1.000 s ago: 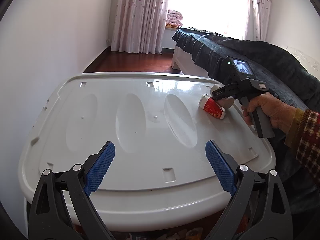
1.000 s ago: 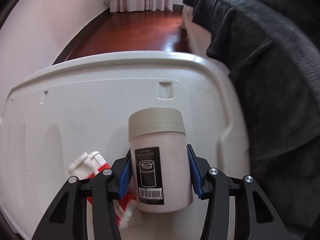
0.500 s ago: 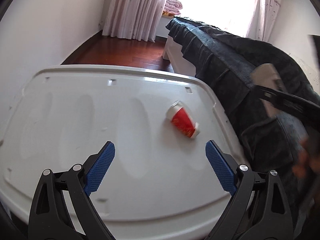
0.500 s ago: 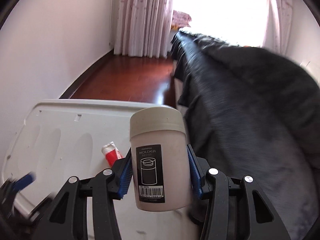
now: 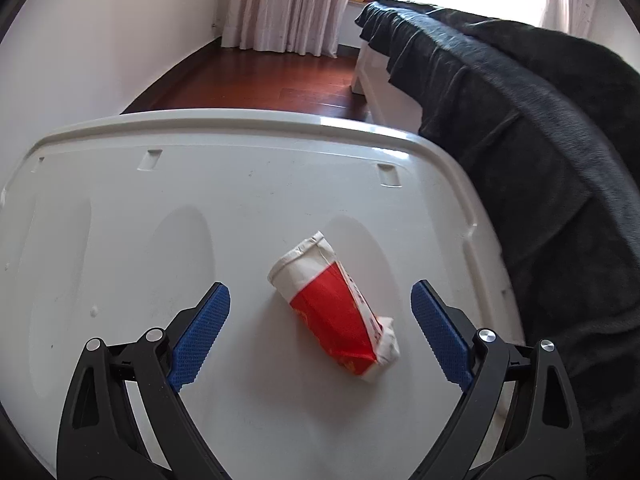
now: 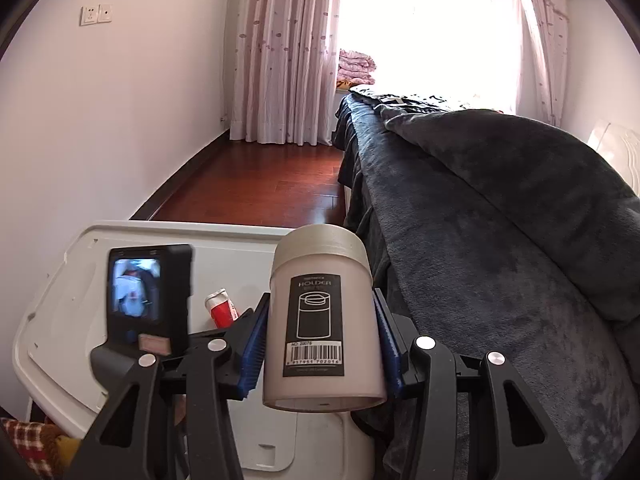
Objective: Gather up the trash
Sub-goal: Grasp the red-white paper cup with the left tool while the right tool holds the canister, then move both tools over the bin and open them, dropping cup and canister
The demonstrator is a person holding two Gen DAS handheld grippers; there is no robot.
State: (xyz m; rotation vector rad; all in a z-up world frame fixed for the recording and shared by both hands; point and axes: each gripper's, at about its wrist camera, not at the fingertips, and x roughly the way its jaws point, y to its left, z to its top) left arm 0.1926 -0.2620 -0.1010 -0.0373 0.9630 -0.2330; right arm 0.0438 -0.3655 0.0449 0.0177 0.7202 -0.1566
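Observation:
A crushed red and white paper cup [image 5: 334,306] lies on its side on the white plastic lid [image 5: 240,184]. My left gripper [image 5: 320,332] is open, its blue pads on either side of the cup and not touching it. My right gripper [image 6: 320,344] is shut on a white cylindrical holder canister [image 6: 322,320] with a grey lid and black label, held upright in the air above the lid's right side. The right wrist view also shows the cup [image 6: 221,307] and the back of the left gripper with its screen [image 6: 146,296].
A bed with a dark grey blanket [image 5: 540,152] runs close along the lid's right edge. A white wall [image 5: 80,40] stands to the left. Red wooden floor [image 6: 256,184] and curtains [image 6: 280,48] lie beyond.
My left gripper has moved forward and right until the cup lies between its open pads. My right gripper has lifted the canister off the lid and pulled back.

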